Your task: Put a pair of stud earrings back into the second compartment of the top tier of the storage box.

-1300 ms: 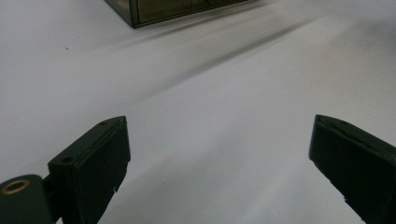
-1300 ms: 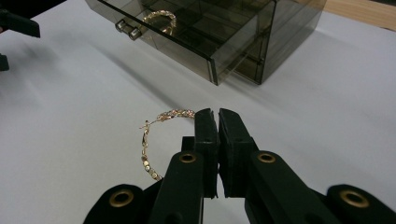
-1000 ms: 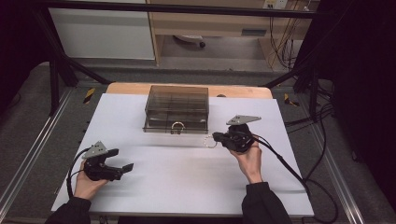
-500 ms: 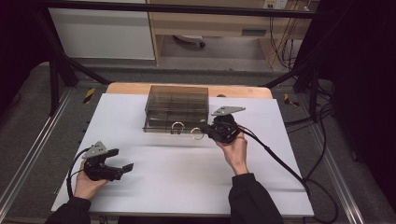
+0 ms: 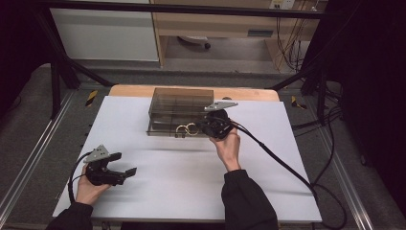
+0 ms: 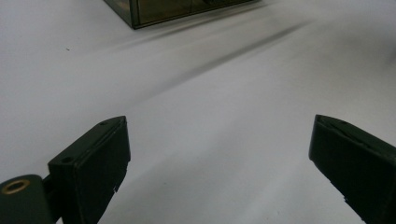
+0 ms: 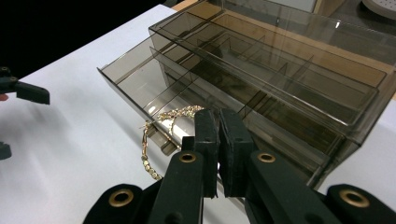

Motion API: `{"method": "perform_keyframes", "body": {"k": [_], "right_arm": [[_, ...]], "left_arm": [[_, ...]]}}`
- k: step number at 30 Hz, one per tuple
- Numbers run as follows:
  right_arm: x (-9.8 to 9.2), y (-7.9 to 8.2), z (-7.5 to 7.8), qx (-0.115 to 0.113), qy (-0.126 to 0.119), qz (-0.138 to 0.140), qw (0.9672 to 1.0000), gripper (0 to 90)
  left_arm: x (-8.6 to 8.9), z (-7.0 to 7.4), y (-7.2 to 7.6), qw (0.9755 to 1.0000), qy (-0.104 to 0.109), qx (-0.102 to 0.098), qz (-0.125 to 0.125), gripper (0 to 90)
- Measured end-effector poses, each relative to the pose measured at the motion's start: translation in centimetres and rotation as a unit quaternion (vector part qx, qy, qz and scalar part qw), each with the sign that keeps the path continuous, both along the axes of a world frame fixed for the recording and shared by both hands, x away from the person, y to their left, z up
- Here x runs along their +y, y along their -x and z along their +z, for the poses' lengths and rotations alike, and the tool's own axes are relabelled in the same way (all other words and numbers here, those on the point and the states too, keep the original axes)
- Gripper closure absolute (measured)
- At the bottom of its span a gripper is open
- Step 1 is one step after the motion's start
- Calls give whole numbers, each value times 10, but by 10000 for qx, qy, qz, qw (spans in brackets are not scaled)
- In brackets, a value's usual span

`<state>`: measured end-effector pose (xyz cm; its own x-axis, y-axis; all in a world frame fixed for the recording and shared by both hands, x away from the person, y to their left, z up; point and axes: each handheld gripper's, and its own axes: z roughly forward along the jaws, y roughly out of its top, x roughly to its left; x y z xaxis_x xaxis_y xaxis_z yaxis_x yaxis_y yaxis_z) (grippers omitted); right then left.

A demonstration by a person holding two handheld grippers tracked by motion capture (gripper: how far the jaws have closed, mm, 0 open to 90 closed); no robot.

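Since a second ago the right tool has travelled from the right-centre of the high view leftward to the front of the smoky drawer box, carrying the gold chain with it; the left tool has stayed at the lower left of that frame.

Seen from the right gripper view, the right tool has its jaws pressed together. The gold chain runs up to them, so it seems to be pinched there, though the contact itself is hidden behind the pads. The chain hangs over the front wall of the pulled-out drawer, partly draped inside, partly dangling outside toward the white desk. The left tool is spread wide with nothing between its jaws, resting low over bare desk well away from the box.

As a judgement: the drawer is already open and the chain has been brought to it, so the carry is largely done. What remains is to lower the chain fully into a compartment, let go, and probably push the drawer shut.
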<state>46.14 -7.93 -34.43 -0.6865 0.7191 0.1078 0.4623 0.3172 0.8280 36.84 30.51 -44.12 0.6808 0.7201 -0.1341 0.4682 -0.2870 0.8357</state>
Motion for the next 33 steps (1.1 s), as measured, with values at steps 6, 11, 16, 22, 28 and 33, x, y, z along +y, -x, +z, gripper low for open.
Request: {"method": "perform_keyframes", "body": {"k": [6, 11, 16, 22, 28, 33], "right_arm": [[10, -8, -1, 7, -13, -56, 10000, 872], [18, -14, -4, 15, -6, -80, 10000, 872], [24, -21, -9, 36, -59, -139, 9999, 872], [32, -28, -16, 59, -29, -157, 9999, 872], [38, -33, -25, 76, -13, -160, 9998, 871], [41, -35, -31, 115, 99, -182, 9997, 871]], "left_arm": [[0, 0, 0, 10000, -3, 4, -3, 52], [0, 0, 0, 10000, -7, 5, -8, 52], [0, 0, 0, 10000, -11, 9, -3, 52], [0, 0, 0, 10000, -8, 2, -1, 52], [0, 0, 0, 10000, -12, 6, 1, 52], [0, 0, 0, 10000, -2, -2, -6, 52]]}}
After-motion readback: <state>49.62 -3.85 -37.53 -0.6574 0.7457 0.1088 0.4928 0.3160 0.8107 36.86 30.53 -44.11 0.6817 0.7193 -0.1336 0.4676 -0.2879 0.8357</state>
